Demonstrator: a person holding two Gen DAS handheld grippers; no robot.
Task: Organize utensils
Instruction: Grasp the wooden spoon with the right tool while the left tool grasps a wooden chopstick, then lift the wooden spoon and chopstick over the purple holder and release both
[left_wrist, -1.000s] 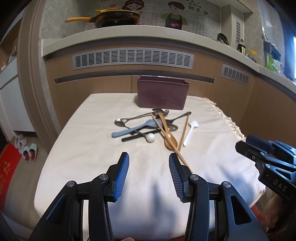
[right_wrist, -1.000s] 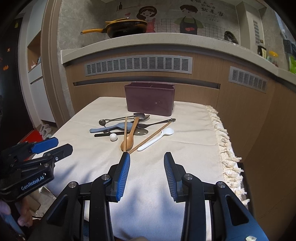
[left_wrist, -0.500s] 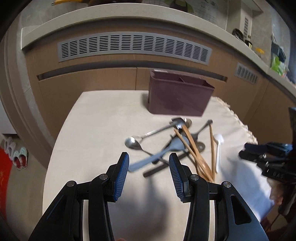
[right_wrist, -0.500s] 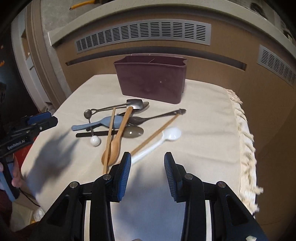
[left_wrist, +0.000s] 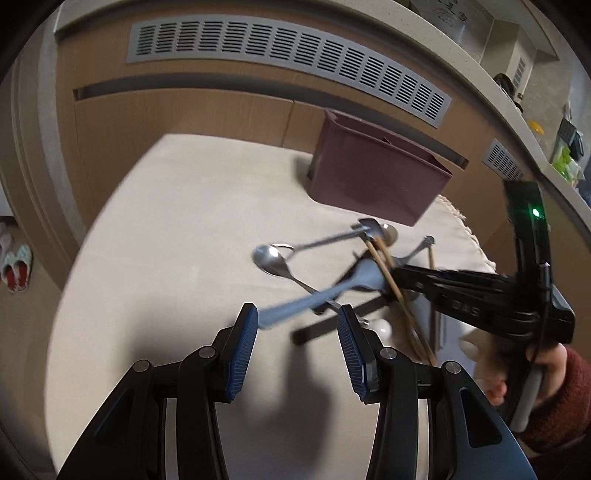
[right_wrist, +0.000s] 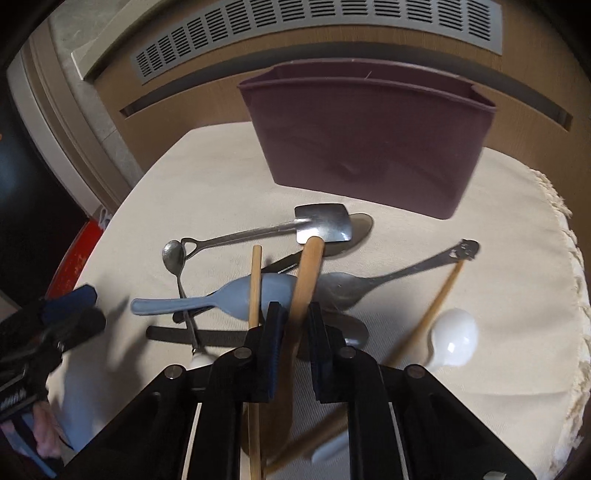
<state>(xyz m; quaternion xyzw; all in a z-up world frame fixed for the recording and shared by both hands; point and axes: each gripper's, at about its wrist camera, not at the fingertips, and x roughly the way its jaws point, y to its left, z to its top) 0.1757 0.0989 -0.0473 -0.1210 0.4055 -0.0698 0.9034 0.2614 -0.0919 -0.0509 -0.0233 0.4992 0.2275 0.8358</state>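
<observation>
Right wrist view: right gripper (right_wrist: 293, 325) low centre of frame, jaws narrowed around brown wooden spoon handle (right_wrist: 308, 273), contact unclear, cannot tell if clamped. Judgement: squeeze handle squarely, lift straight to avoid dragging thin wooden chopstick (right_wrist: 255, 284) and pale blue plastic spoon (right_wrist: 236, 297). Maroon plastic utensil box (right_wrist: 364, 147) upper centre. Left gripper (left_wrist: 295, 343) jaws apart, hovering over blue spoon handle.

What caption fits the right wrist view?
Right gripper closing around the wooden spoon in the utensil pile, maroon holder waiting behind.
</observation>
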